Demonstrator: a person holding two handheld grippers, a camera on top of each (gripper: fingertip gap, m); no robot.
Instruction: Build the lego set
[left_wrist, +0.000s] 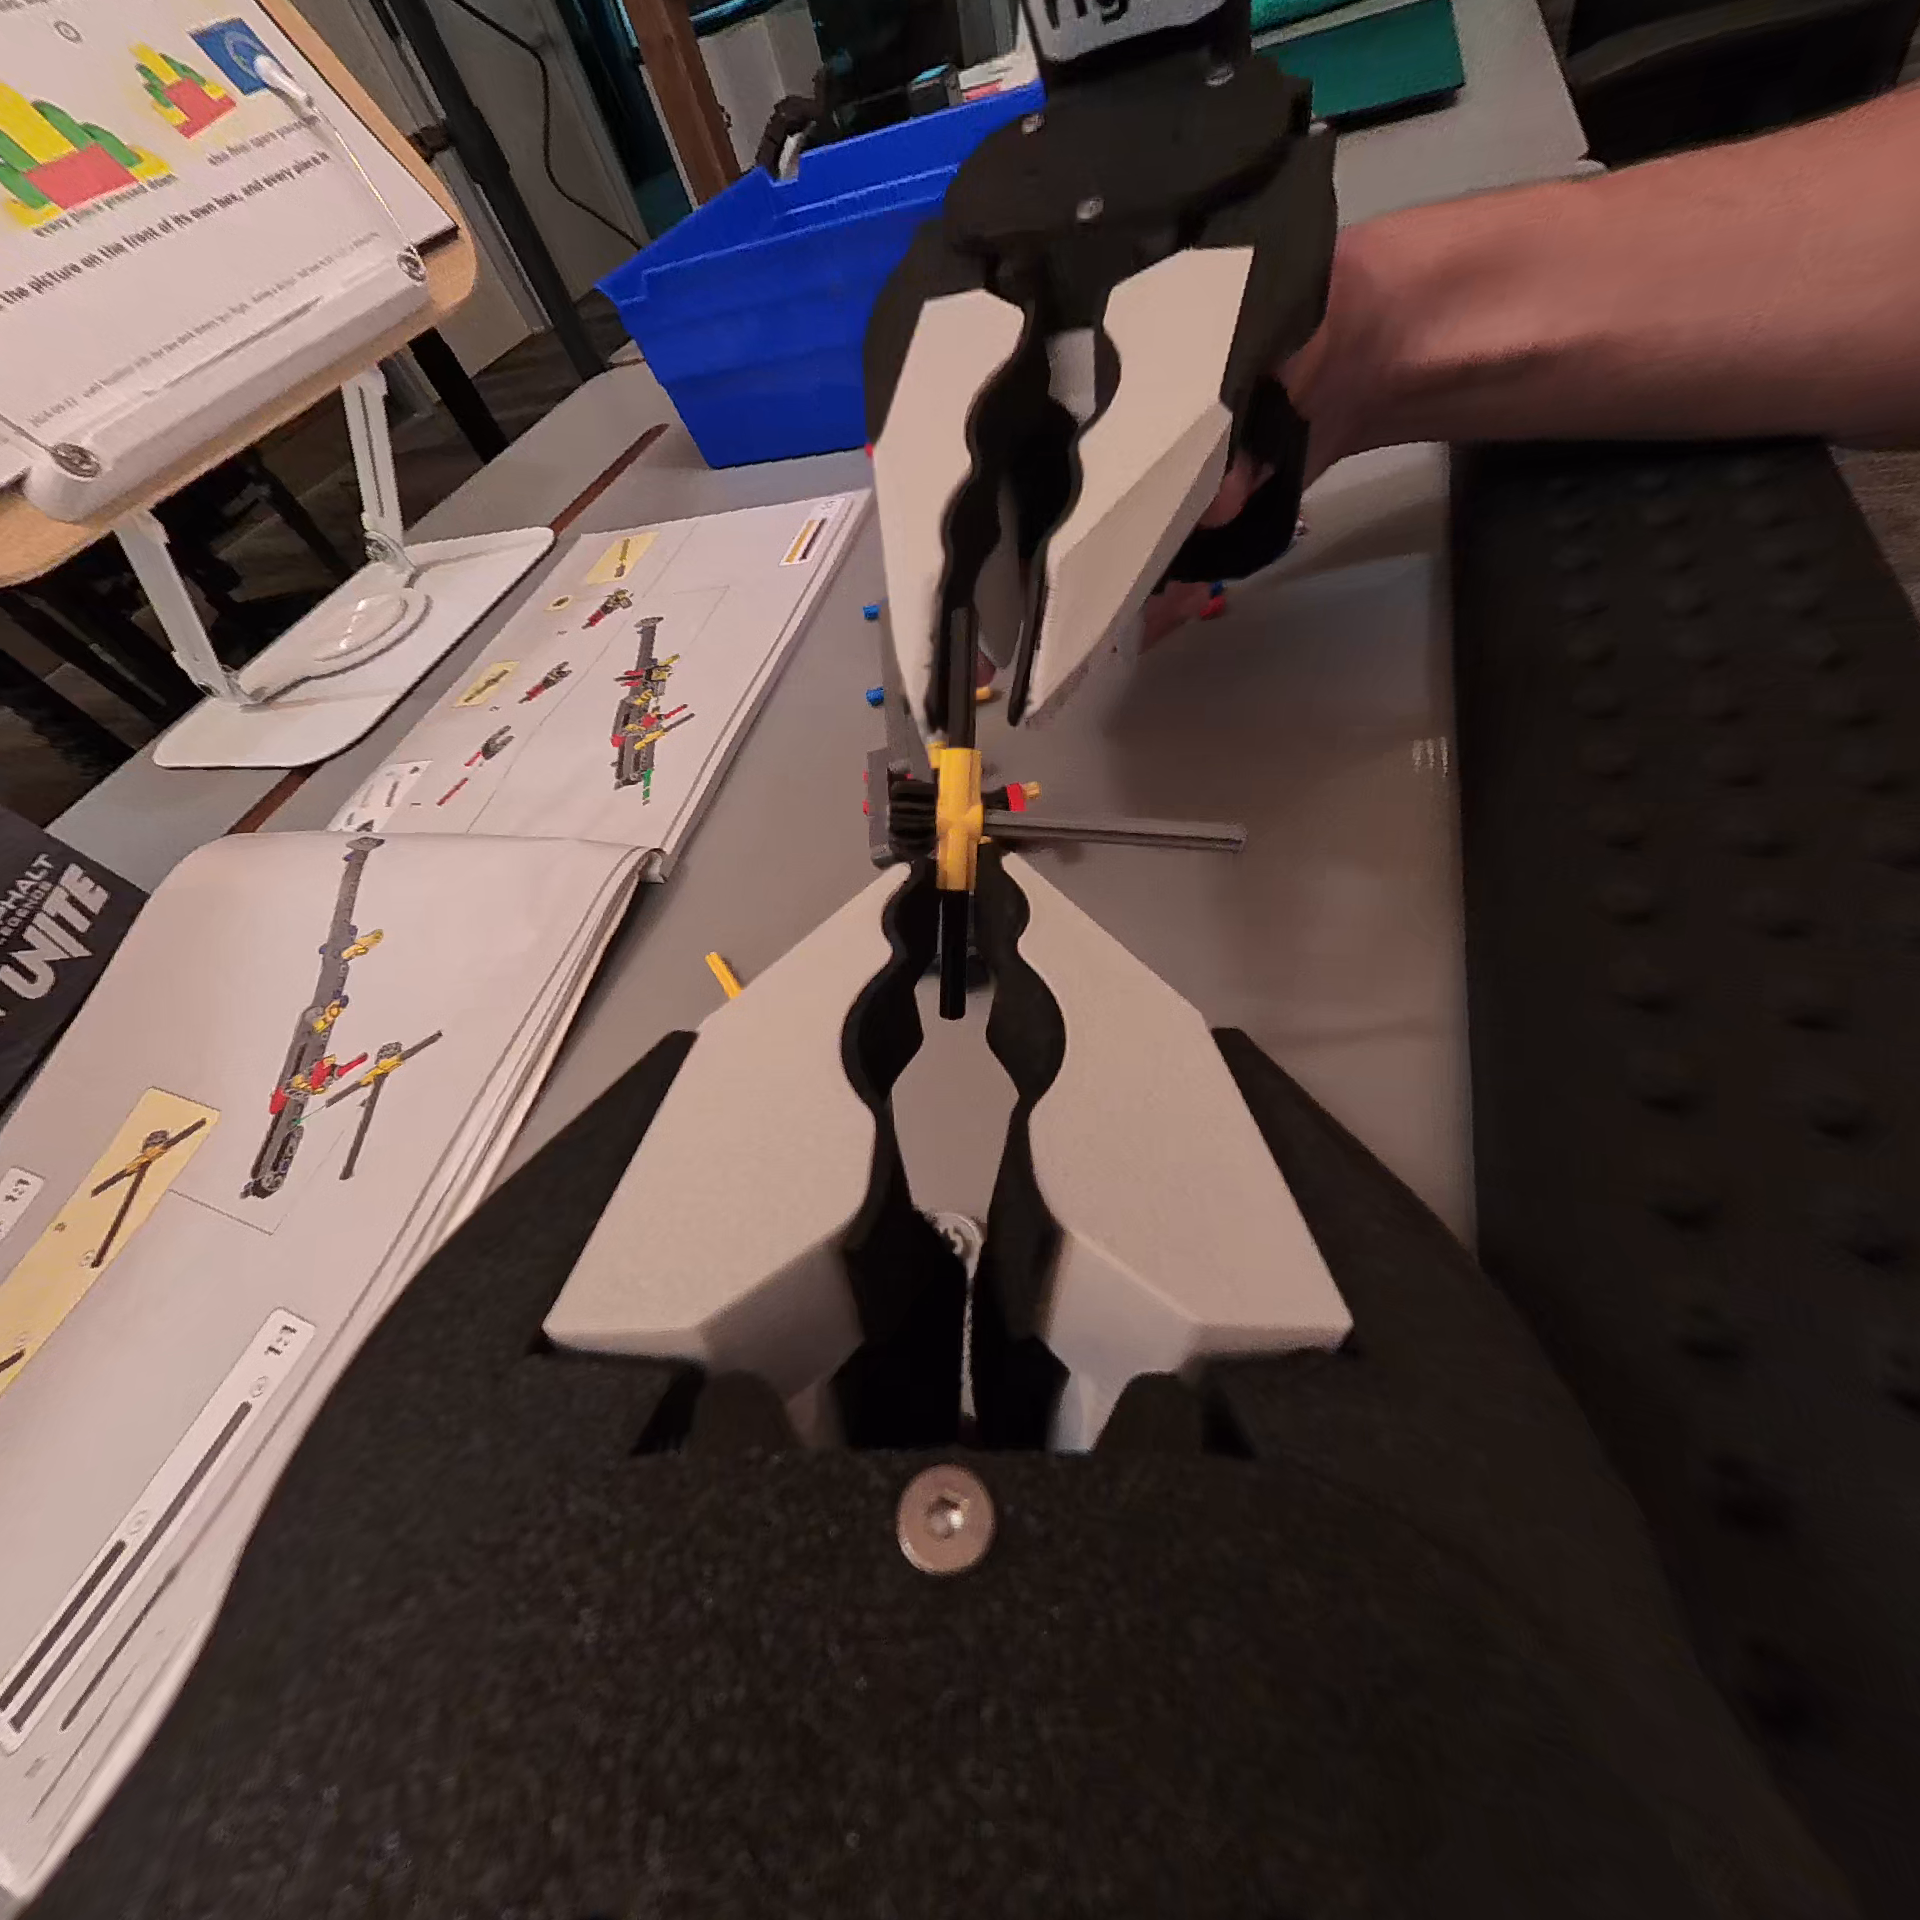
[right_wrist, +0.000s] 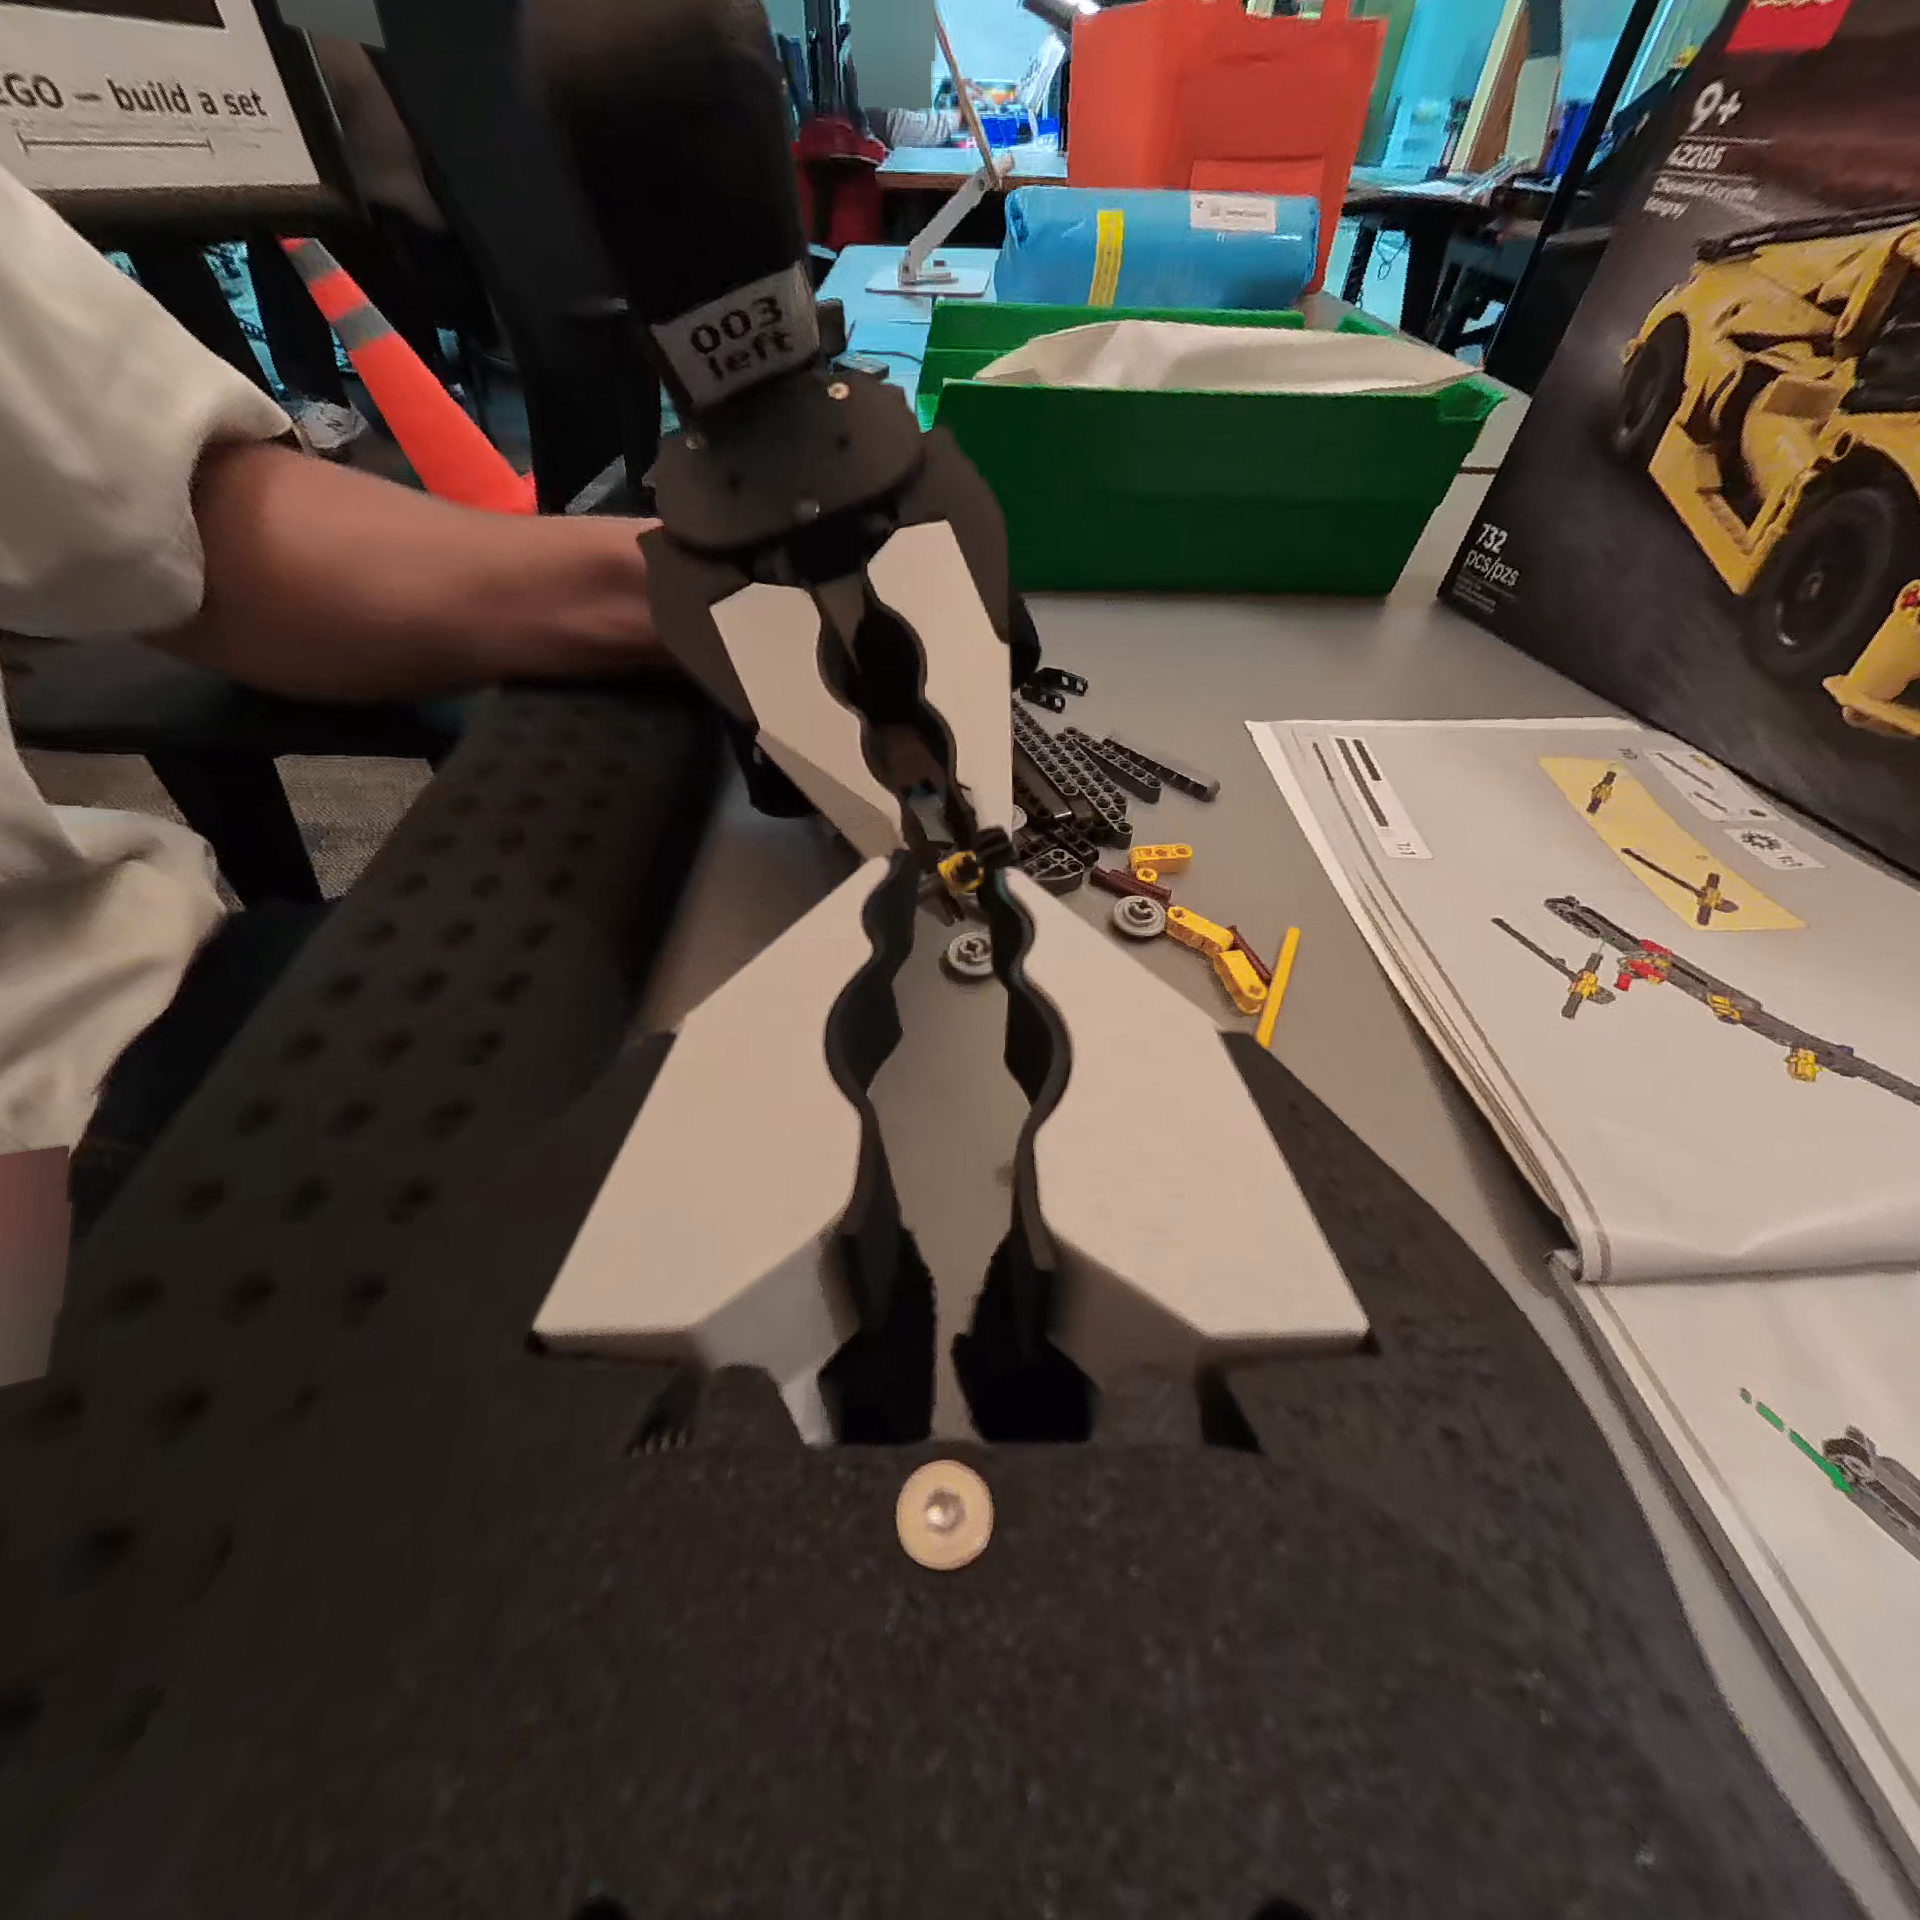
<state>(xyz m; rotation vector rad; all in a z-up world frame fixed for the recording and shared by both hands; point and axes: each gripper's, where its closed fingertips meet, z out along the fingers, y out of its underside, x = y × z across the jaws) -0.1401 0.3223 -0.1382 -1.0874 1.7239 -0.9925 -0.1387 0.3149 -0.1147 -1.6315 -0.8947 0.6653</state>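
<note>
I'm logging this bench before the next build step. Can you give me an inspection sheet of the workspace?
Surface: grey table, black perforated mat along one edge.
Job's things: yellow connector on a black axle, held between both grippers; open instruction booklet; set box.
Clutter: loose black beams and yellow pieces.
Grippers: left gripper and right gripper both closed on the assembly.
Cables: dark cable in the background.
Surroundings: blue bin, green bin, orange cone.
</note>
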